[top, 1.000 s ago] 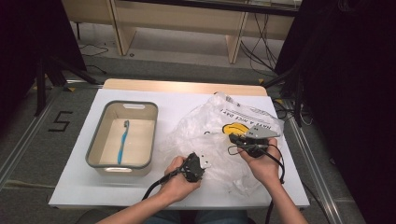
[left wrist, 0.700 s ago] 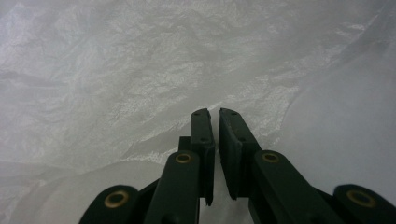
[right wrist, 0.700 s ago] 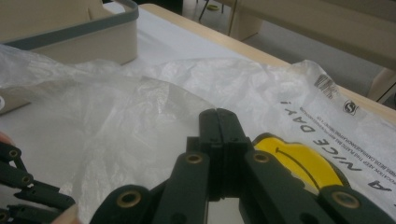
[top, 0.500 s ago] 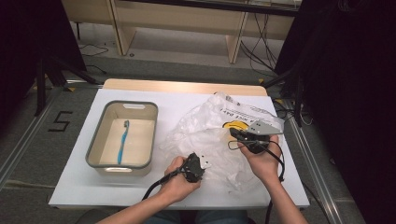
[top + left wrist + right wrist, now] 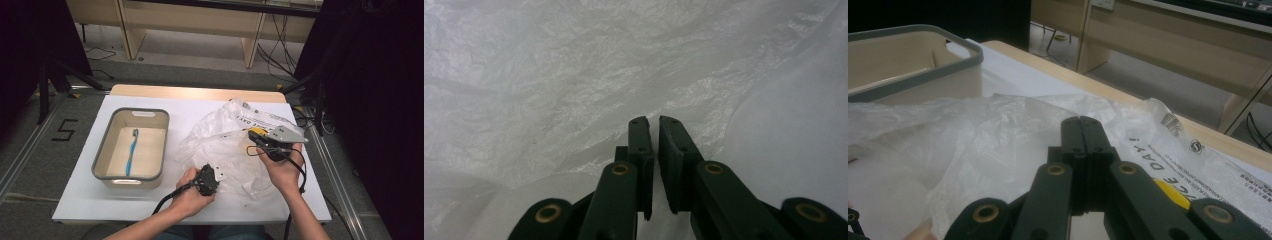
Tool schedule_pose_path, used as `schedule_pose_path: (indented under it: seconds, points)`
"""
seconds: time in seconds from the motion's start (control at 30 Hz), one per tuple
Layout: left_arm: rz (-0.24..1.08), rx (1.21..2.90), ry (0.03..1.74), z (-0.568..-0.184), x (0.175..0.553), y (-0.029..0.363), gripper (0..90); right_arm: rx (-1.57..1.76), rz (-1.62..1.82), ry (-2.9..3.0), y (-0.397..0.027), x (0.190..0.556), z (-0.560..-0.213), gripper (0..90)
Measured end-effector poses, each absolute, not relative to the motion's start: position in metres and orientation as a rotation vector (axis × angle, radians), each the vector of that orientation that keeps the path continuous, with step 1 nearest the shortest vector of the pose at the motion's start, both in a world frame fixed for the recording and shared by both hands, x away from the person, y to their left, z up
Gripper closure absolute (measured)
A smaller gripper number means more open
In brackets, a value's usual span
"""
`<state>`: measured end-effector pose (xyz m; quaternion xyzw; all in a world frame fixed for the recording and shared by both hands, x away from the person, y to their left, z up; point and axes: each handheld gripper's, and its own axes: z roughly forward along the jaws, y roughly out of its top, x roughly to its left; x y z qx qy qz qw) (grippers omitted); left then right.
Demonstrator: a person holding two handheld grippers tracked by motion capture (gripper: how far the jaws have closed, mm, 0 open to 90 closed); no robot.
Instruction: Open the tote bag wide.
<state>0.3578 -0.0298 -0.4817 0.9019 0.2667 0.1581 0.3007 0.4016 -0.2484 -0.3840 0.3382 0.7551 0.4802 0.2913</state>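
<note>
right gripper [image 5: 264, 142] lifted off plastic bag [image 5: 235, 145], jaws closed, empty | left gripper [image 5: 653, 125] nearly closed, grip on film unclear | likely regrasping

The tub [image 5: 159, 125] sits on the left half of the table [image 5: 85, 195], with the toothbrush [image 5: 131, 151] lying inside it. Right of the tub the plastic bag [image 5: 227, 132] spreads across the table's middle and right. The left gripper [image 5: 209, 179] is at the bag's near edge, the right gripper [image 5: 261, 141] over its right side.
</note>
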Motion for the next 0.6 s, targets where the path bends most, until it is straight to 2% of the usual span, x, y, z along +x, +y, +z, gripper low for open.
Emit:
schedule_pose_path:
  seconds: [0.23, 0.37, 0.53, 0.6]
  points:
    - [0.413, 2.386, 0.717, -0.481, 0.359, -0.029, 82.2, 0.901, 1.287, 2.009, -0.248, 0.402, -0.383, 90.0]
    - [0.408, 2.377, 0.729, -0.477, 0.359, -0.027, 77.5, 0.895, 1.285, 2.022, -0.246, 0.403, -0.384, 90.0]
    - [0.461, 2.278, 0.682, -0.446, 0.357, -0.023, 71.0, 0.894, 1.285, 2.029, -0.246, 0.403, -0.385, 90.0]
    - [0.515, 2.184, 0.667, -0.42, 0.357, -0.018, 68.6, 0.896, 1.285, 2.03, -0.247, 0.402, -0.385, 90.0]
